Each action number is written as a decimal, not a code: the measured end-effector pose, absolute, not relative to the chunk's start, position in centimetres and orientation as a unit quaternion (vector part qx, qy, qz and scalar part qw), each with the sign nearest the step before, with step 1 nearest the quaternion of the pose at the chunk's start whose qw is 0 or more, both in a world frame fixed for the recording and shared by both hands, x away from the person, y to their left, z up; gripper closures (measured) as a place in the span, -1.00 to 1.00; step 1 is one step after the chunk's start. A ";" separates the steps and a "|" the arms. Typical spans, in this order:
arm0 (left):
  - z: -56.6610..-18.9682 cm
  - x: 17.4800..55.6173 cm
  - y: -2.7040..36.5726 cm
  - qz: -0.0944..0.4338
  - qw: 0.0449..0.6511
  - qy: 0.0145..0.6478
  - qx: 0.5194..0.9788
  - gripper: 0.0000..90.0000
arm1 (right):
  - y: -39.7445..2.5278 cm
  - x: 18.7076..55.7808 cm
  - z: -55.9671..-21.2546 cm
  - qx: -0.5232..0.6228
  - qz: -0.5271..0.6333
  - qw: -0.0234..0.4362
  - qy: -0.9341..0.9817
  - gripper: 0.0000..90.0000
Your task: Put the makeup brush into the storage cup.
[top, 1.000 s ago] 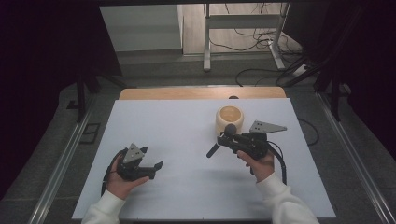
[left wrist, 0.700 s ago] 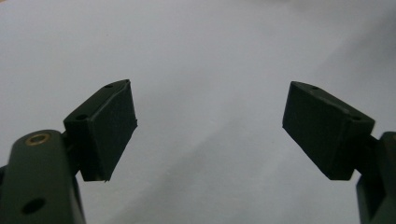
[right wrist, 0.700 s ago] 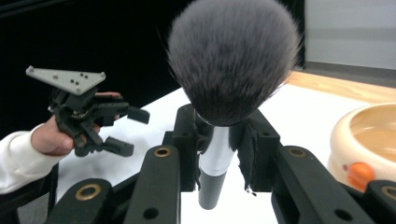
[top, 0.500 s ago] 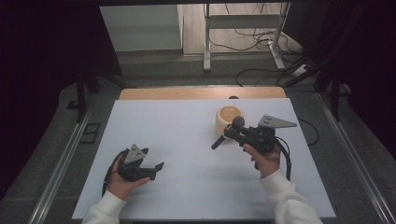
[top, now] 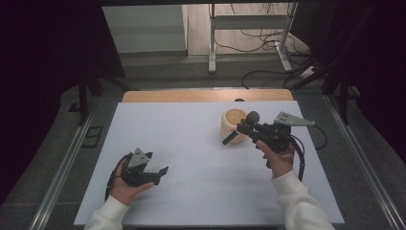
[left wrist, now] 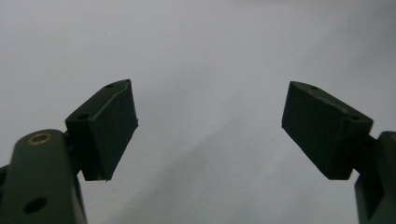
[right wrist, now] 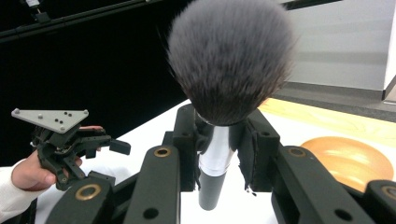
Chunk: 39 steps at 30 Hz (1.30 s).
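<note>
A brush (right wrist: 229,70) with a grey bristle head, a silver collar and a black handle stands upright between my right gripper's (right wrist: 219,140) jaws, which are shut on its collar. In the high view the brush (top: 231,137) lies slanted in that gripper (top: 243,128), its head beside a round wooden bowl (top: 231,119) and its handle pointing down-left over the white table (top: 191,143). The bowl (right wrist: 348,161) sits just right of the jaws. My left gripper (top: 160,173) rests low at the table's front left, open, with nothing between its pads (left wrist: 112,126).
A wooden strip (top: 206,95) runs along the table's far edge. Cables (top: 268,76) and a metal stand's legs lie on the floor beyond it. The person's left hand with the left gripper (right wrist: 114,144) shows far off in the right gripper view.
My right gripper has carried the brush to the right and a little farther away, beside the bowl. The left gripper has stayed put.
</note>
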<state>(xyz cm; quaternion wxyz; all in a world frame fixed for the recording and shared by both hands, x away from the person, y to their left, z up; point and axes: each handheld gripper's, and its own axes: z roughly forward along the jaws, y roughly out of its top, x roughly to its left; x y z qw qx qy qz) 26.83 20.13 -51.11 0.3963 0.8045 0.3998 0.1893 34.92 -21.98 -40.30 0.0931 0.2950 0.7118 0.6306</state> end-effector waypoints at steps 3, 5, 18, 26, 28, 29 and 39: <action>-51.1 26.8 20.1 0.189 0.396 0.400 0.805 -0.59 | -22.1 35.1 -40.3 0.298 0.631 0.095 0.710 0.56; -51.1 26.8 20.1 0.189 0.396 0.400 0.805 -0.59 | -22.2 35.3 -40.3 0.302 0.631 0.097 0.709 0.56; -51.1 26.9 20.1 0.186 0.395 0.401 0.806 -0.59 | -23.1 36.5 -40.2 0.323 0.634 0.110 0.694 0.56; -51.0 26.9 20.1 0.186 0.395 0.400 0.806 -0.59 | -23.1 37.0 -40.0 0.328 0.637 0.114 0.688 0.56; -51.0 26.9 20.1 0.186 0.395 0.400 0.806 -0.59 | -23.1 37.1 -39.9 0.329 0.638 0.114 0.687 0.56; -51.0 26.9 20.1 0.187 0.396 0.400 0.805 -0.59 | -23.1 37.3 -39.8 0.329 0.640 0.115 0.684 0.56; -51.0 26.8 20.1 0.186 0.397 0.400 0.805 -0.59 | -23.3 38.0 -39.6 0.338 0.648 0.119 0.672 0.56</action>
